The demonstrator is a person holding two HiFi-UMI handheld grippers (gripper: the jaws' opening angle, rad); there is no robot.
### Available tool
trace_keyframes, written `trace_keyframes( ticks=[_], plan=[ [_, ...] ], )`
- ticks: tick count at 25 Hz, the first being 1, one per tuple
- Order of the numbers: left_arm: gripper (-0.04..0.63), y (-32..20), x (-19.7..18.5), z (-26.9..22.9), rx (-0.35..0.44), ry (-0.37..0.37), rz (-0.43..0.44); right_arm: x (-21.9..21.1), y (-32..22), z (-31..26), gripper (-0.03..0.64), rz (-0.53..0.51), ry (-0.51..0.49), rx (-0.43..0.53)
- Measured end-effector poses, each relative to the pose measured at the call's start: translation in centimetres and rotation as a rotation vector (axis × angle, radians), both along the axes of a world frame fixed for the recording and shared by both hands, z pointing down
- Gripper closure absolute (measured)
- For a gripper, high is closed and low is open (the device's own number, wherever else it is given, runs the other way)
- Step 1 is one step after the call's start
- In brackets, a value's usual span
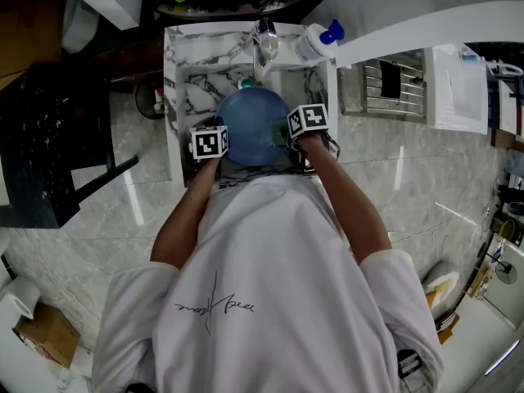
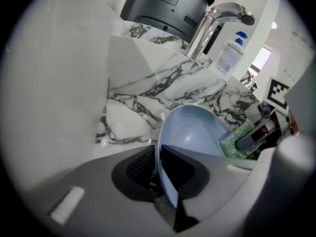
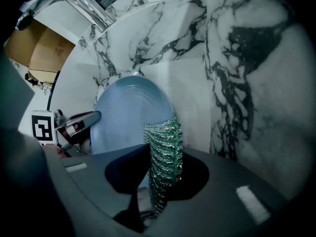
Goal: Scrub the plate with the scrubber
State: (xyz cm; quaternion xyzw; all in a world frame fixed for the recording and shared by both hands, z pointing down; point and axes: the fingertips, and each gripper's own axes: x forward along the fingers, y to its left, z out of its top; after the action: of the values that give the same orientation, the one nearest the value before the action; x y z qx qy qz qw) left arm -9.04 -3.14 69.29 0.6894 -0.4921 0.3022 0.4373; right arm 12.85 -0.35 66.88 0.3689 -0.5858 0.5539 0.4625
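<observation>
Marble lines the sink (image 1: 171, 80), and a blue plate (image 1: 254, 125) stands on edge inside it, tilted, at twelve o'clock from the person's chest in the head view. The left tool (image 2: 159, 169) pinches the plate at its nine o'clock rim. In the left gripper view the thin edge runs straight between the two dark pads, which press on it from either side.

The right tool (image 3: 160, 169) is clamped on the scrubber (image 3: 163, 152), a green, glittery mesh pad that stands upright between its jaws and pokes out past them. The scrubber lies against the plate near its three o'clock rim. Seen from the left gripper view, it sits at four o'clock on the plate's hollow face.

A chrome faucet (image 1: 264, 43) rises at twelve o'clock beyond the plate. A white bottle (image 1: 315, 41) with a blue pump lies on the sink's ledge at one o'clock, just beside the faucet. Both arms reach forward from a white shirt, one to each side of the plate.
</observation>
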Motion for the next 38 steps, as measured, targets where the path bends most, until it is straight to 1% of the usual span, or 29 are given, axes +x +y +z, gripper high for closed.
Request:
trace_keyframes(
  ticks=[3, 5, 7, 11, 15, 19, 22, 24, 28, 33, 38],
  plan=[
    [0.545, -0.2, -0.4, -0.4, 0.018, -0.027, -0.003, 0.1, -0.3, -0.5, 0.552, 0.028, -0.014, 0.030],
    [0.525, -0.3, -0.8, -0.8, 0.028, -0.047, -0.006, 0.1, -0.5, -0.8, 0.552, 0.032, -0.022, 0.050],
    [0.523, -0.5, -1.0, -1.1, 0.048, -0.065, 0.002, 0.2, -0.7, -1.1, 0.552, 0.035, -0.029, 0.068],
    [0.520, -1.5, -0.9, -2.4, 0.116, -0.076, 0.017, -0.1, -1.4, -2.0, 0.552, 0.060, -0.070, 0.113],
    [0.520, -2.6, -1.6, -4.6, 0.181, -0.101, 0.001, -0.5, -2.2, -3.2, 0.552, 0.082, -0.126, 0.175],
    [0.520, -3.9, -1.5, -7.0, 0.247, -0.093, -0.006, -0.9, -3.0, -4.7, 0.552, 0.103, -0.186, 0.241],
    [0.520, -4.0, -1.3, -8.3, 0.266, -0.094, -0.006, -1.3, -3.4, -6.0, 0.552, 0.116, -0.237, 0.286],
    [0.521, -3.9, -1.0, -9.0, 0.275, -0.094, -0.003, -1.4, -3.9, -7.1, 0.552, 0.102, -0.258, 0.337],
    [0.521, -3.4, -0.7, -10.9, 0.302, -0.082, -0.016, -1.1, -4.5, -9.6, 0.551, 0.064, -0.279, 0.437],
    [0.522, -2.5, -0.7, -13.3, 0.341, -0.054, -0.048, -0.5, -4.7, -12.5, 0.551, 0.017, -0.280, 0.544],
    [0.522, -1.9, -1.0, -16.3, 0.406, -0.034, -0.064, -0.3, -4.8, -15.8, 0.551, 0.006, -0.293, 0.641]
  ],
)
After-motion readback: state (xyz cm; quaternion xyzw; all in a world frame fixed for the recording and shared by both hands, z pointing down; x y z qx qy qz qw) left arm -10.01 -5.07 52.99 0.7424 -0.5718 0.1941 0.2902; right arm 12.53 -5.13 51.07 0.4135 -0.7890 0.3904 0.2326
